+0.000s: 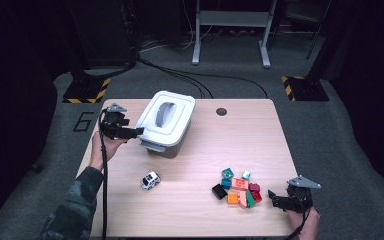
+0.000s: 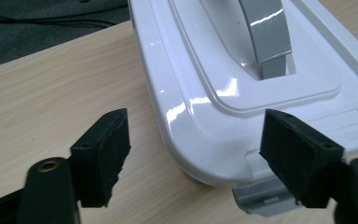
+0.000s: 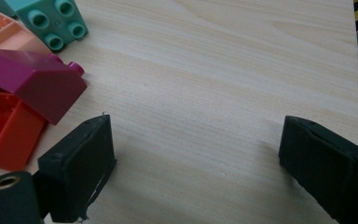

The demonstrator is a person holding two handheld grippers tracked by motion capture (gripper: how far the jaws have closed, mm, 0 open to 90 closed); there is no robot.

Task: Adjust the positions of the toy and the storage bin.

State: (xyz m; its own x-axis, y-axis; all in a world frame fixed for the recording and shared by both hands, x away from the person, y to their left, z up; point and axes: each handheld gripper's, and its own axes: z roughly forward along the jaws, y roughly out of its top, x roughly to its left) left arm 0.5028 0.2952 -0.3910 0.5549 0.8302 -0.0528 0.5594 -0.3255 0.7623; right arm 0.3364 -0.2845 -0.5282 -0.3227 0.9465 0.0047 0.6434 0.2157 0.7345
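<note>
In the high view the white lidded box (image 1: 166, 123) sits at the upper left of the counter (image 1: 200, 210). The left gripper (image 1: 136, 132) hovers at the box's near-left corner, jaws apart around that corner without pressing it. At the lower right, the right gripper (image 1: 271, 198) rests open and empty, just right of the toy bricks (image 1: 238, 189).

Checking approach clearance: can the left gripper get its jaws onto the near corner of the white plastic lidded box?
Probably yes. The left gripper is open with the white plastic lidded box corner already between its jaws; only bare wooden table surrounds it.
</note>
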